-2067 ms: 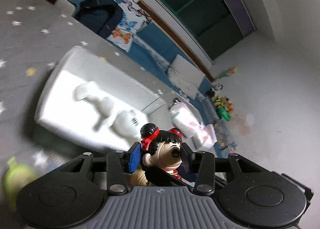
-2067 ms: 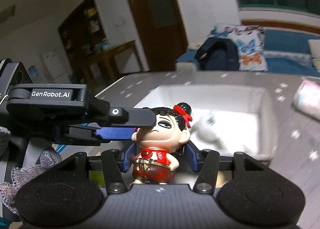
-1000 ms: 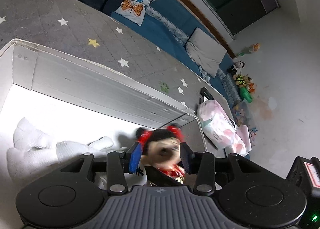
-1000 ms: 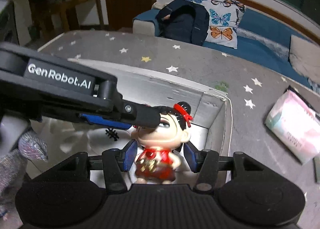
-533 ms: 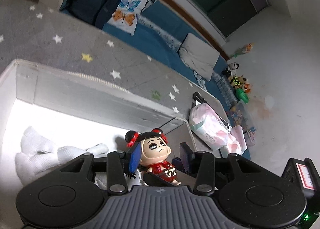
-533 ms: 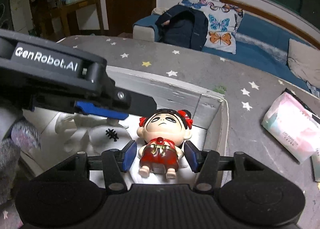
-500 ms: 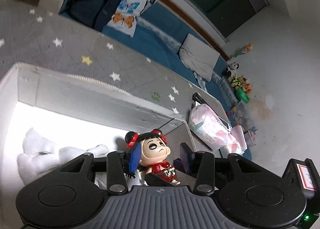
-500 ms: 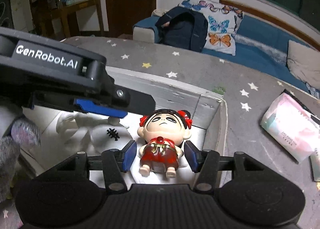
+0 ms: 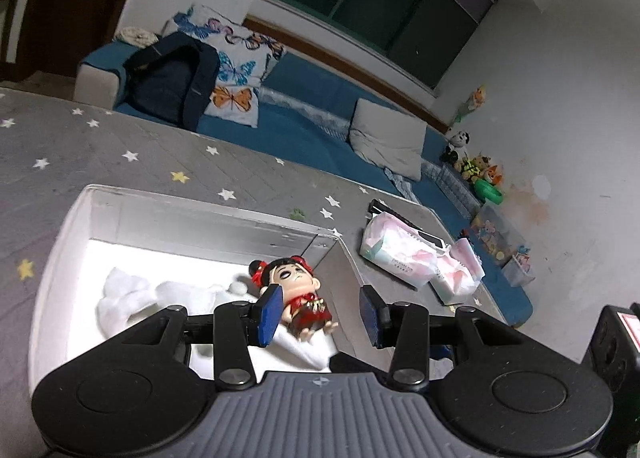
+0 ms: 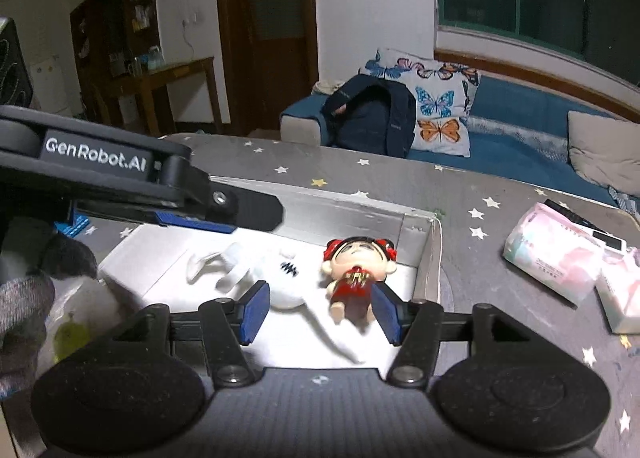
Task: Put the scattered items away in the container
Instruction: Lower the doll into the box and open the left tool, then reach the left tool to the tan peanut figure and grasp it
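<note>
Doll figurine (image 10: 357,272): red dress, black hair with red bows, lay on its back inside the white container (image 10: 435,254), near the container's right end wall; also seen in the left wrist view (image 9: 298,296). Nothing gripped it.

White plush toy (image 10: 276,278): lay in the same container, just beside the figurine on its left; in the left wrist view (image 9: 160,298) it spread along the container floor.

Container (image 9: 64,242): open-topped white box, brightly lit inside, stood on a grey star-patterned cover (image 9: 152,154).

Right gripper (image 10: 320,312): blue pads spread wide, empty, held above the near edge of the container with the figurine showing between them but apart from both.

Left gripper (image 9: 318,314): jaws likewise spread and empty, held over the container; from the right wrist view its black arm marked "GenRobot.AI" (image 10: 160,186) reached across the container's left part.

Tissue packs (image 10: 556,258): pink and white, lay on the cover to the right of the container, well apart from it.

Yellow-green item (image 10: 70,334): blurred, outside the container's left end; kind could not be told.

Background: blue sofa (image 10: 512,126) bearing butterfly cushions (image 10: 436,106) and a dark backpack (image 10: 372,118).
</note>
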The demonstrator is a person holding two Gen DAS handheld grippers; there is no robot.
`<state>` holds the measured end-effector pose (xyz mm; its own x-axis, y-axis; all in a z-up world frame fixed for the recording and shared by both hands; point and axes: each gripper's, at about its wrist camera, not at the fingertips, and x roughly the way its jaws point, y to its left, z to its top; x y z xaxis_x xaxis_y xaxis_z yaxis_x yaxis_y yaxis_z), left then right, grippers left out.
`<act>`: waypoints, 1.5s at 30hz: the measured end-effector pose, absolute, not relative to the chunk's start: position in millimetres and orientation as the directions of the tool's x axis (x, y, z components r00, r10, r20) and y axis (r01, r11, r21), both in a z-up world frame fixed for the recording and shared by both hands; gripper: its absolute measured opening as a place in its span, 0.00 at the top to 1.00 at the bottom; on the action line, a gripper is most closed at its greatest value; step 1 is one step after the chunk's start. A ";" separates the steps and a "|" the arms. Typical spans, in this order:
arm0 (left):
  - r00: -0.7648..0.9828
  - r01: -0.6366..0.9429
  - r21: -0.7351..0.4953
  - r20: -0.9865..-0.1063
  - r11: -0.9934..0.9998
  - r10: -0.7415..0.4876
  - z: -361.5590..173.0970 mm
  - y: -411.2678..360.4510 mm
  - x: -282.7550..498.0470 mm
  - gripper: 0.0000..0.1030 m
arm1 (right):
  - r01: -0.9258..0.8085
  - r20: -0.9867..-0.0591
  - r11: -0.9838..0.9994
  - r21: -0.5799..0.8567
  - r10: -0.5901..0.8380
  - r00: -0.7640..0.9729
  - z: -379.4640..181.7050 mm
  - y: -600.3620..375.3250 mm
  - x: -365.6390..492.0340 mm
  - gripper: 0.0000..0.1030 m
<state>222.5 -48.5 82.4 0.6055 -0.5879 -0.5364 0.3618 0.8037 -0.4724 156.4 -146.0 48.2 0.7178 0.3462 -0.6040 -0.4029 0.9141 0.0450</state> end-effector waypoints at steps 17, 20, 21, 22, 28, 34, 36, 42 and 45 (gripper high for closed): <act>0.615 0.396 -0.396 -0.556 0.828 -0.560 59.4 -42.4 130.9 0.57 | -0.405 -0.555 0.906 0.125 0.402 0.728 34.0 -160.0 50.1 0.44; 0.596 0.381 -0.406 -0.579 0.830 -0.557 47.2 -42.5 127.3 0.57 | -0.411 -0.567 0.905 0.112 0.398 0.722 24.7 -155.3 42.9 0.44; 0.590 0.376 -0.414 -0.583 0.829 -0.558 43.2 -41.6 127.1 0.57 | -0.411 -0.572 0.905 0.109 0.395 0.719 21.7 -153.4 41.2 0.44; 0.585 0.371 -0.419 -0.587 0.829 -0.559 39.9 -41.4 125.5 0.57 | -0.410 -0.577 0.906 0.106 0.392 0.716 19.1 -152.2 40.9 0.44; 0.569 0.332 -0.447 -0.607 0.831 -0.554 26.4 -35.6 128.5 0.57 | -0.393 -0.590 0.914 0.101 0.372 0.716 6.6 -148.9 47.9 0.44; 0.565 0.308 -0.460 -0.616 0.833 -0.549 20.2 -31.8 133.7 0.57 | -0.386 -0.587 0.917 0.097 0.366 0.722 -1.4 -145.3 63.4 0.44; 0.567 0.296 -0.463 -0.619 0.835 -0.544 17.6 -29.7 136.1 0.57 | -0.386 -0.586 0.920 0.072 0.352 0.729 -4.7 -141.8 67.5 0.44; 0.567 0.265 -0.467 -0.632 0.844 -0.527 11.7 -23.0 142.4 0.57 | -0.401 -0.611 0.914 0.066 0.355 0.708 -12.9 -134.8 76.3 0.44; 0.567 0.254 -0.469 -0.637 0.846 -0.523 8.9 -19.7 144.9 0.57 | -0.433 -0.615 0.897 0.089 0.392 0.684 -11.8 -134.2 71.2 0.42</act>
